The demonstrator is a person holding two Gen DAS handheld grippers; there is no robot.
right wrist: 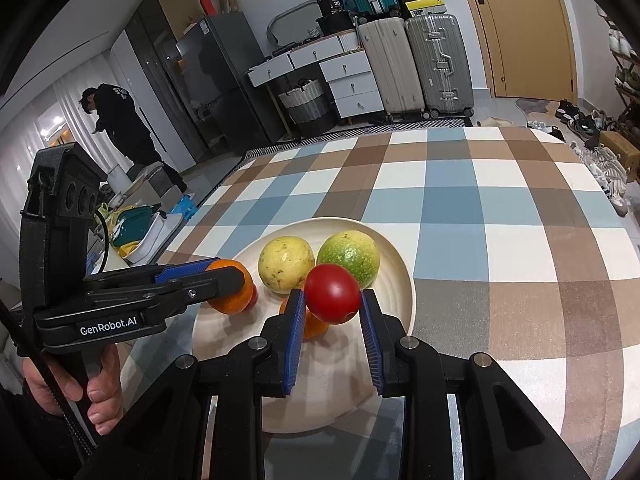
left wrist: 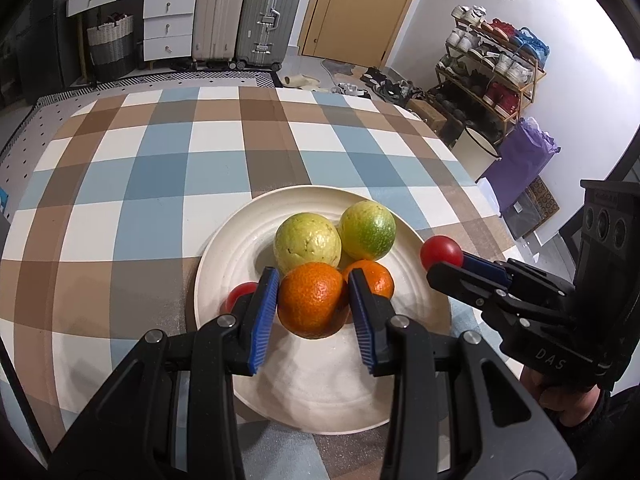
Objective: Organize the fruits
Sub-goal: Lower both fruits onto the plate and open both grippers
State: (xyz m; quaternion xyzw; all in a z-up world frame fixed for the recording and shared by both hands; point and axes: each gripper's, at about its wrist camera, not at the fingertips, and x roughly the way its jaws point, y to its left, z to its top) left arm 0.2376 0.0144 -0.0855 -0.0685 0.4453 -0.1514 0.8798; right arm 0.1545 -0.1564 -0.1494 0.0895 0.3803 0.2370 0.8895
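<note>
An orange (left wrist: 310, 304) is being gripped by the left gripper (left wrist: 314, 300) over the plate (left wrist: 224, 256). A tomato (right wrist: 333, 299) is being pinched by the right gripper (right wrist: 333, 312) near the plate's right rim. Both should be lowered gently into bare spots before being released.

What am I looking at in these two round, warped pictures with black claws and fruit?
There is no robot. A person holds a black two-finger clamp with blue pads in each hand, and each clamp carries a fisheye camera looking along its fingers. In the left camera's view, the left gripper is closed on a round orange citrus fruit. In the right camera's view, the right gripper holds a smooth red tomato. Below them a cream ceramic plate sits on a blue, brown and white checked tablecloth, holding two yellow-green round fruits, another orange and another tomato.
</note>
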